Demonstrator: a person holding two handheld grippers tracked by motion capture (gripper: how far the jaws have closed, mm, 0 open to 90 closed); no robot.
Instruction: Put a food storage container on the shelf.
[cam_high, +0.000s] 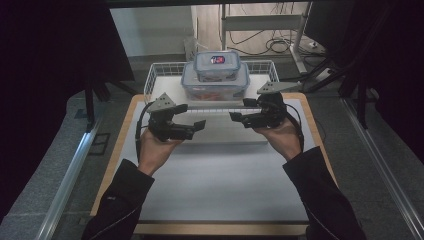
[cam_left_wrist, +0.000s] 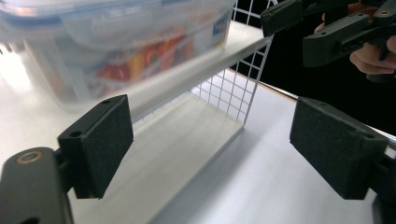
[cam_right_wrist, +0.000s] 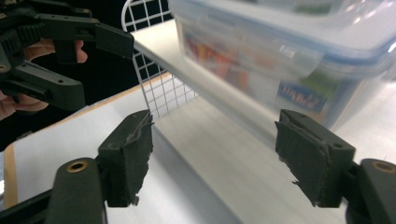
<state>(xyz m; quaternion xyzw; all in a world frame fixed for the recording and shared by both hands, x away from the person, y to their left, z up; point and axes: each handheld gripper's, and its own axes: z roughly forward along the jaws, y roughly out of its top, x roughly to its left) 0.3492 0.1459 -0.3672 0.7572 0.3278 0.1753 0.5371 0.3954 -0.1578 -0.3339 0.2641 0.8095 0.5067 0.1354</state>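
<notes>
While both hands hover over the tabletop, the scene reads as follows —

Left hand-held gripper (cam_high: 199, 125): jaws wide apart with nothing between the pads; it points inward toward the other one, just in front of the basket.

Right hand-held gripper (cam_high: 235, 118): jaws also spread, pads bare and holding nothing; it faces the left one across a small gap.

Pads: the right gripper's pads (cam_right_wrist: 130, 154) look frayed at the edges; the left gripper's pads (cam_left_wrist: 105, 140) look smooth.

Large container (cam_high: 215, 85): clear plastic with a blue-trimmed lid, sitting on a white board inside the basket — colourful packets show through its wall; neither gripper touches it.

Small container (cam_high: 216, 64): same kind, stacked on the large one's lid.

White wire basket (cam_high: 159, 75): at the far end of the tabletop, behind both grippers.

Tabletop (cam_high: 220, 185): white sheet on a wooden board, bare in front of the hands.

Sleeves: dark, entering from the bottom of the high view.
</notes>
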